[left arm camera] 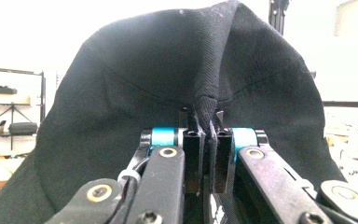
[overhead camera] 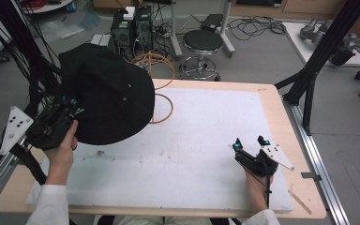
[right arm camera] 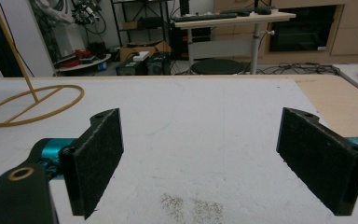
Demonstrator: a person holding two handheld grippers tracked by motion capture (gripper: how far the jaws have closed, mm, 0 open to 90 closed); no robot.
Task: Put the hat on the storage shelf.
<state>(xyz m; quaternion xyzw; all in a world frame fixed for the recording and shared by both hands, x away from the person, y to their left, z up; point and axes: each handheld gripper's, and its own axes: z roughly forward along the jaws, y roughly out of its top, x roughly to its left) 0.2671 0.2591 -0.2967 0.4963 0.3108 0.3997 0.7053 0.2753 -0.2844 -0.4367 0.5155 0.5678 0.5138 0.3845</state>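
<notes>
Jaws of the raised left gripper [overhead camera: 72,107] pinch a black hat [overhead camera: 108,93]; the low right gripper [overhead camera: 249,144] gapes.

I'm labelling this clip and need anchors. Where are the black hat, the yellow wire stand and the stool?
black hat [overhead camera: 108,93], high view, on the middle of its crown.
yellow wire stand [right arm camera: 32,105], right gripper view, on the base ring's crossbar.
stool [overhead camera: 202,41], high view, on its round seat.

Grey floor [overhead camera: 262,56], black stool [overhead camera: 202,41], PC towers [overhead camera: 132,29], cables, wood cabinets behind
</notes>
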